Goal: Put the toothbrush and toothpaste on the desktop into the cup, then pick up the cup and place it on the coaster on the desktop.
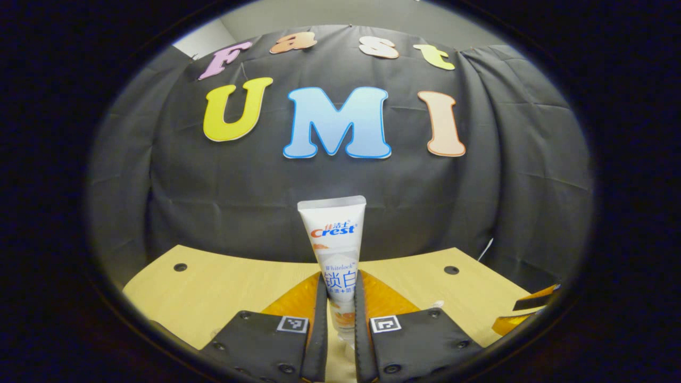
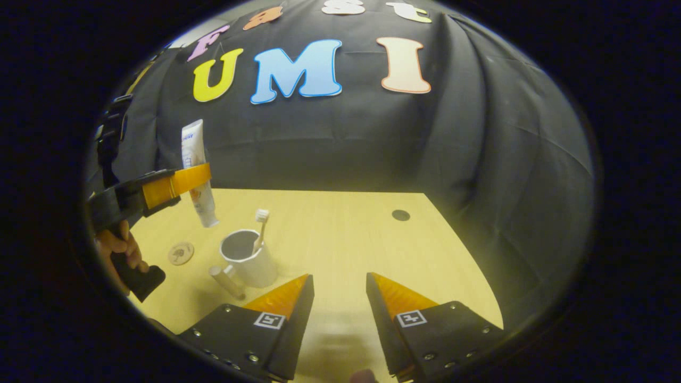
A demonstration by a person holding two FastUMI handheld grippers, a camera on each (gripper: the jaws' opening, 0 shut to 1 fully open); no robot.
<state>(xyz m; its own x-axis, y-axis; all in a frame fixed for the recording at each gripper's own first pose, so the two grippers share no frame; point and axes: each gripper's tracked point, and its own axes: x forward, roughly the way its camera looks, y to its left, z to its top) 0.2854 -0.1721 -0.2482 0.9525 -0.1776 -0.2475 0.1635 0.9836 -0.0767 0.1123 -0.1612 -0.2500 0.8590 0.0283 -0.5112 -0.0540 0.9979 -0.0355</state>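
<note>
We hold the toothpaste [image 1: 337, 250] upright in the left gripper [image 1: 340, 314], both fingers pressed on the tube's lower part; in the right gripper view it hangs at the left of the frame, above and a little left of the cup [image 2: 249, 259].

The risk we see is the drop: the tube is not squarely over the cup's mouth, so a release here could strike the rim, tip the cup, or land on the desktop [image 2: 340, 239]. The toothbrush [image 2: 260, 230] already leans inside and narrows the opening.

A small cylinder [image 2: 227, 282] lies just beside the cup's base, and the coaster [image 2: 181, 252] sits near, lower left.

The right gripper [image 2: 338, 298] hangs with jaws wide, holding nothing, at the bottom centre.
</note>
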